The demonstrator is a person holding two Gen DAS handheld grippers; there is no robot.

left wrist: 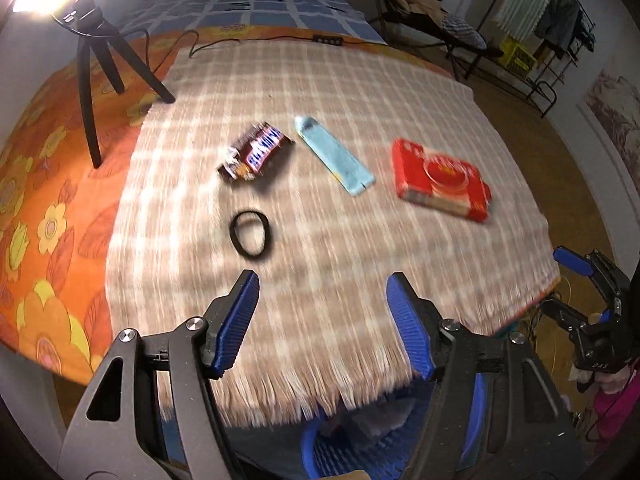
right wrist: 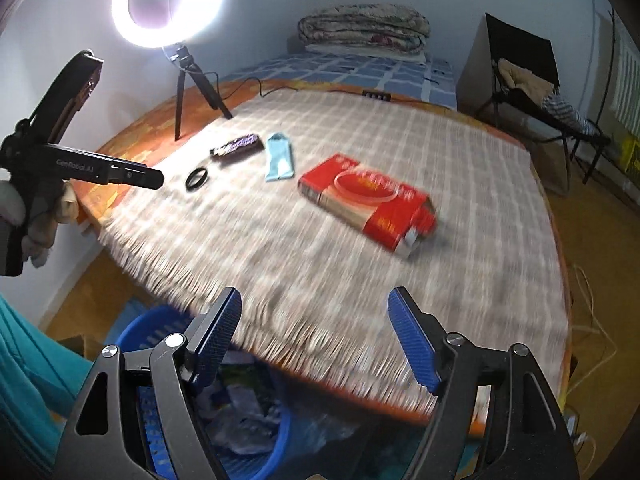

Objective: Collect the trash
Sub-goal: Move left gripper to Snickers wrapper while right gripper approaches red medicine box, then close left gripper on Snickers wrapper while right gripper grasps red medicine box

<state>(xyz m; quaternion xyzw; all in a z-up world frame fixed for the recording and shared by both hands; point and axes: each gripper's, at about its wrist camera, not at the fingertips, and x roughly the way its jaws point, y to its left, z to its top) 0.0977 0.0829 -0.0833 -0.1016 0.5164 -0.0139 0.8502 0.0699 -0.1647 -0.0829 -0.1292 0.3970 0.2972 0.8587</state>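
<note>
On the checked blanket (left wrist: 320, 80) lie a brown candy-bar wrapper (left wrist: 256, 152), a light blue wrapper (left wrist: 334, 156), a red pack (left wrist: 440, 180) and a black hair band (left wrist: 251, 234). My left gripper (left wrist: 322, 320) hangs open over the blanket's near fringe, just short of the hair band, with nothing between its fingers. My right gripper (right wrist: 316, 336) is open too, over the near edge, with the red pack (right wrist: 368, 204) ahead of it. A blue basket (right wrist: 224, 400) holding crumpled trash stands below the edge, under both grippers.
A ring light (right wrist: 168, 0) on a black tripod (left wrist: 100, 80) stands at the far left of the bed. A power strip (left wrist: 328, 40) and its cable lie along the far edge. A chair with clothes (right wrist: 532, 80) stands at the right. A gloved hand (right wrist: 36, 224) holds the left gripper.
</note>
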